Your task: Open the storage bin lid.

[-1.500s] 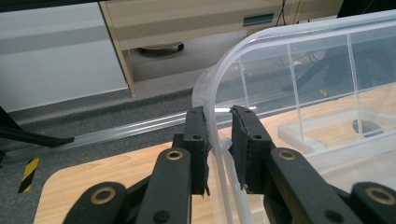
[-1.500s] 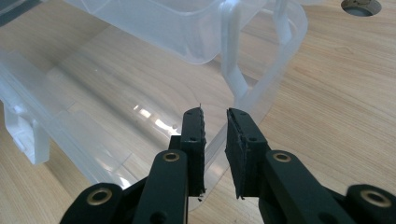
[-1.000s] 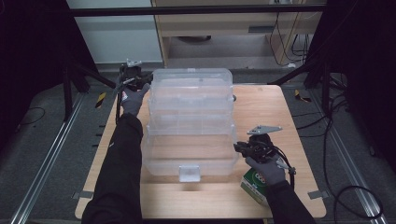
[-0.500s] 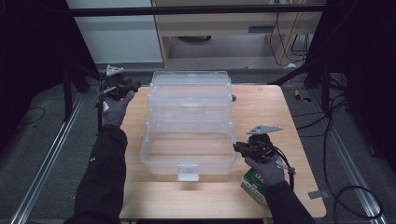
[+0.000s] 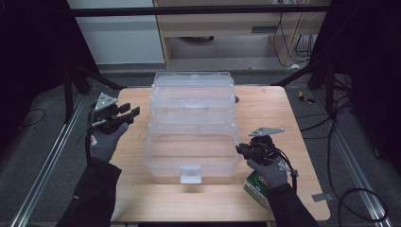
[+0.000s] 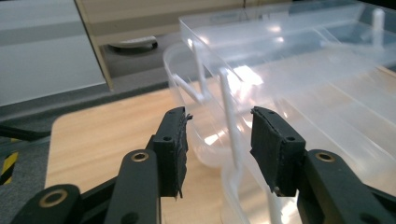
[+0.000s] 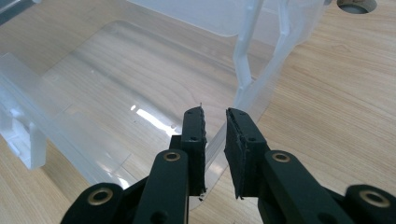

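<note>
A clear plastic tiered box (image 5: 191, 142) stands open in the middle of the wooden table (image 5: 274, 113), its upper trays (image 5: 193, 92) swung back on white hinge arms (image 6: 231, 121). My left gripper (image 5: 134, 112) hovers left of the box, apart from it. Its jaws have just been opening and are open, with nothing between the pads (image 6: 175, 144); a hinge arm only shows beyond them. My right gripper (image 5: 239, 149) sits at the lower tray's right wall (image 7: 243, 79), its jaws closed narrowly over the wall's rim.
A green carton (image 5: 257, 187) lies on the table under my right hand. The box's front latch (image 5: 190, 174) faces the near edge. Dark frame legs (image 5: 71, 90) and cables (image 5: 340, 118) flank the table. A round hole (image 7: 357, 4) sits in the tabletop beyond the box.
My left gripper has come away from the box's far left corner, moving left and toward the near side, with its jaws now wider. The right gripper has stayed put.
</note>
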Available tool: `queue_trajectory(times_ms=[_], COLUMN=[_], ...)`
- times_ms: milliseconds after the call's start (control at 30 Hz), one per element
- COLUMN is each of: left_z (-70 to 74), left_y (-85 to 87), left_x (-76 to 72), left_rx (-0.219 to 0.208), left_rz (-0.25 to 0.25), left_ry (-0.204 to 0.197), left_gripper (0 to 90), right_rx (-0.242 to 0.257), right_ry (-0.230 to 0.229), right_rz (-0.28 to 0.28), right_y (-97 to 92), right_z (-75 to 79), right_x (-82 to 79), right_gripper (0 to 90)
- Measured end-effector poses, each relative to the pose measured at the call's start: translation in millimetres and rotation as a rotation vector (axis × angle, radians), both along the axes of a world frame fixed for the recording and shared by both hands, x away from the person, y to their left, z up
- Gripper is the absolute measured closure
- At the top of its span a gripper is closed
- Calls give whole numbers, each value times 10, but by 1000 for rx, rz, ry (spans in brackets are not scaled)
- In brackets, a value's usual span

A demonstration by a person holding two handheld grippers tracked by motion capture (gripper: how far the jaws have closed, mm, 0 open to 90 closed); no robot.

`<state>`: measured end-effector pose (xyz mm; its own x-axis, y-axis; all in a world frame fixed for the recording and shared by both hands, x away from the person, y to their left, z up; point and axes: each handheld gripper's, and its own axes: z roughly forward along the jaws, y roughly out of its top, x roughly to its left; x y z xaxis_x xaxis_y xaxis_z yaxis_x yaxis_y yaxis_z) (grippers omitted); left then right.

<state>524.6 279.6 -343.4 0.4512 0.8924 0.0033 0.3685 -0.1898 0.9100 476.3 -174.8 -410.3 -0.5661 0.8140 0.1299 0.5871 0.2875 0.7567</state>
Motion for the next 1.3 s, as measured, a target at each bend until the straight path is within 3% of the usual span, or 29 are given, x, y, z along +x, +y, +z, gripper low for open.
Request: queue_trajectory(times_ms=[233, 467, 567, 633, 733, 967, 1300], left_z=[-180, -492, -551, -591, -652, -780, -802], left_y=[-43, -104, -160, -191, -221, -205, -189], left_x=[-308, -459, -483, -497, -513, -481, -471], left_rx=[28, 17, 56, 47, 84, 98, 92], left_rz=[-46, -64, -73, -81, -83, -69, -65], left_ry=[26, 101, 119, 133, 148, 194, 196], left_gripper=[548, 579, 583, 585, 595, 644, 676], right_rx=[2, -6, -7, -6, -9, -17, -17], right_ry=[2, -4, -6, -8, -10, -6, -4], right_rz=[-3, -5, -5, -7, -7, -11, -6], right_y=[2, 8, 7, 8, 10, 24, 44], right_z=[0, -2, -3, -6, -6, 2, 6], right_x=[0, 2, 3, 0, 0, -6, -14], right_gripper=[776, 773, 772, 773, 773, 775, 771])
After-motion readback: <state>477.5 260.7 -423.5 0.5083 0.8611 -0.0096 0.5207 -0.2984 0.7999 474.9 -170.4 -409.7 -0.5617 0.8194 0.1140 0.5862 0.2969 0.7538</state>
